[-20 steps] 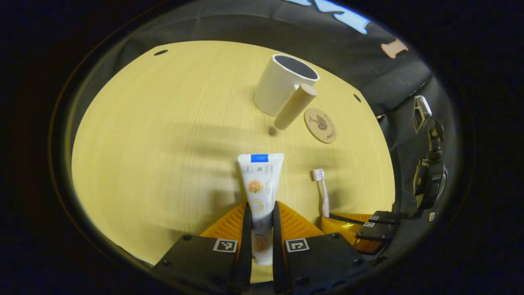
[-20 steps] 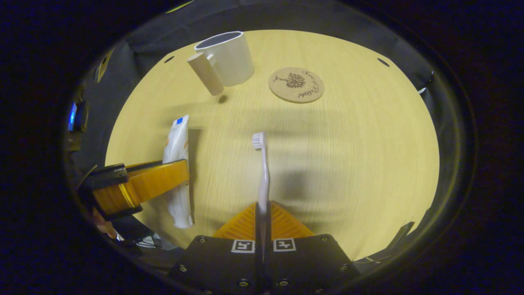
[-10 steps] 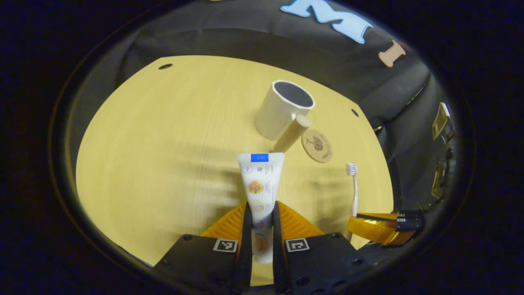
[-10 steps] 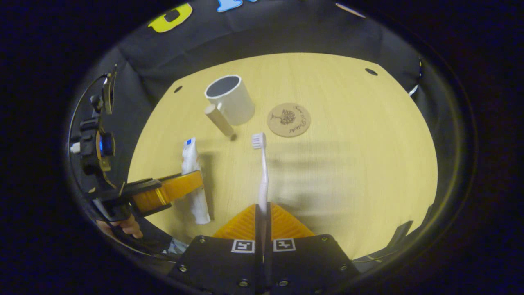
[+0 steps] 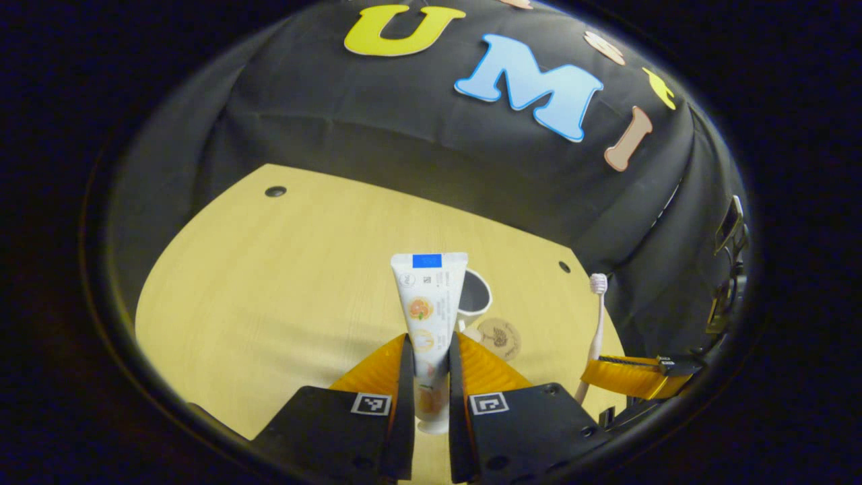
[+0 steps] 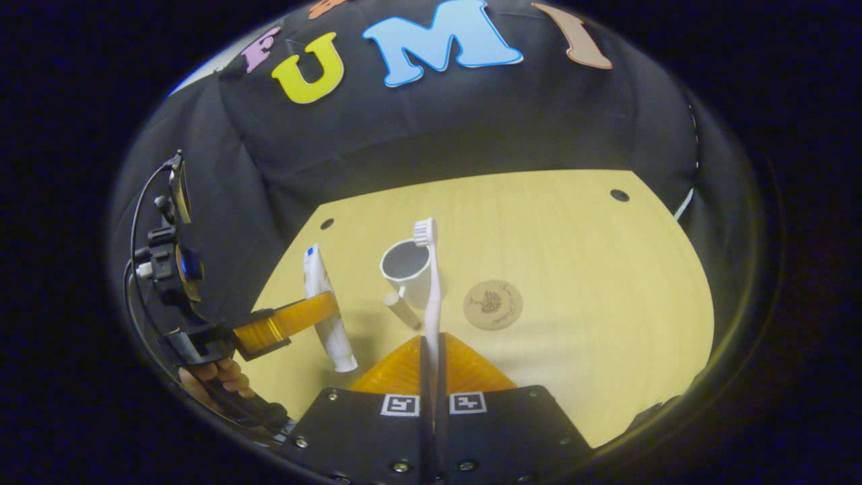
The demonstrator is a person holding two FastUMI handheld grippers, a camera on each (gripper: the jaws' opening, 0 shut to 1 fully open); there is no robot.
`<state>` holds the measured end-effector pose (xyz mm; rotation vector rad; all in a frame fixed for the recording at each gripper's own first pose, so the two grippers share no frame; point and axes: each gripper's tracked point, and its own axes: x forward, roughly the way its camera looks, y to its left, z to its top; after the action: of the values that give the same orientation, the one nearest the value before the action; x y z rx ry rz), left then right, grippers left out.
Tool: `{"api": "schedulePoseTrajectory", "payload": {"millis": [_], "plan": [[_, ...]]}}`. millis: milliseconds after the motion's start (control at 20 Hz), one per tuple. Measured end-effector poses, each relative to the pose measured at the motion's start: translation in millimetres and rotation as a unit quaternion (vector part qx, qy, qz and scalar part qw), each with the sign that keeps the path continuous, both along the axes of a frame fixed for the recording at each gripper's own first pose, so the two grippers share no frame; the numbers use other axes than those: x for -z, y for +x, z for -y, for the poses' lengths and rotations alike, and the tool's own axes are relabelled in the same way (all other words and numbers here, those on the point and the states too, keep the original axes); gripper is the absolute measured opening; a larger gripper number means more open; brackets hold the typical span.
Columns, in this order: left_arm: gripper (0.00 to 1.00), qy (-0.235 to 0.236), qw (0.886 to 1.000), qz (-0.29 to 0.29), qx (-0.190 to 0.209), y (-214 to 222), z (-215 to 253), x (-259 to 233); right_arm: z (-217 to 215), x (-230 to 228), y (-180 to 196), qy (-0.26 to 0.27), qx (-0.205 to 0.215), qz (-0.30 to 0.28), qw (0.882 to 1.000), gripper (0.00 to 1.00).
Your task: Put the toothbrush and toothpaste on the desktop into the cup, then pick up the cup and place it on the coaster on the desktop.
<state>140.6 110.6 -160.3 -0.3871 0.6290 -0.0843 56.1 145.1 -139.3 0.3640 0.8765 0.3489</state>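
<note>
both items lifted, step one half done — the left tool (image 5: 427, 377) is clamped on the toothpaste (image 5: 428, 303), the right tool (image 6: 431, 377) is closed on the toothbrush (image 6: 431, 296), both held above the surface (image 6: 572, 269). the cup (image 6: 406, 269) stands empty mid-surface toward the far edge, the coaster (image 6: 493, 304) just beside it. next — likely tip each down into the cup mouth, one at a time. count: one toothpaste, one toothbrush, one cup, one coaster, two tools.

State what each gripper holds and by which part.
Left gripper clamps the toothpaste near its cap end. Right gripper clamps the toothbrush by its handle.
</note>
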Motion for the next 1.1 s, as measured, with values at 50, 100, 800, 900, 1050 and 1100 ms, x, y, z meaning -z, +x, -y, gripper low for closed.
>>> {"api": "schedulePoseTrajectory", "payload": {"millis": [50,100,800,900,1050,1100], "plan": [[0.28,-0.001,1.000,0.019,0.000,5.1,-1.3,-6.6,-0.3,-7.2,9.1,0.003,0.002,0.014,1.000,0.02],[0.27,-0.003,0.999,0.039,0.001,14.7,-2.1,-14.5,-4.4,-13.1,18.5,0.007,0.004,0.024,1.000,0.02],[0.27,-0.004,0.985,0.170,0.039,138.2,43.7,-15.8,10.4,-36.9,59.2,0.033,0.053,0.085,0.994,0.02],[0.27,0.009,0.987,0.155,0.049,136.2,46.5,2.0,9.4,-36.6,62.8,0.037,0.057,0.086,0.994,0.02],[0.29,0.024,0.990,0.127,0.052,133.1,45.2,20.6,6.6,-38.1,65.8,0.040,0.052,0.083,0.994,0.02],[0.32,0.027,0.992,0.115,0.051,131.2,43.5,28.1,6.2,-36.7,66.9,0.040,0.052,0.083,0.994,0.02]]}}
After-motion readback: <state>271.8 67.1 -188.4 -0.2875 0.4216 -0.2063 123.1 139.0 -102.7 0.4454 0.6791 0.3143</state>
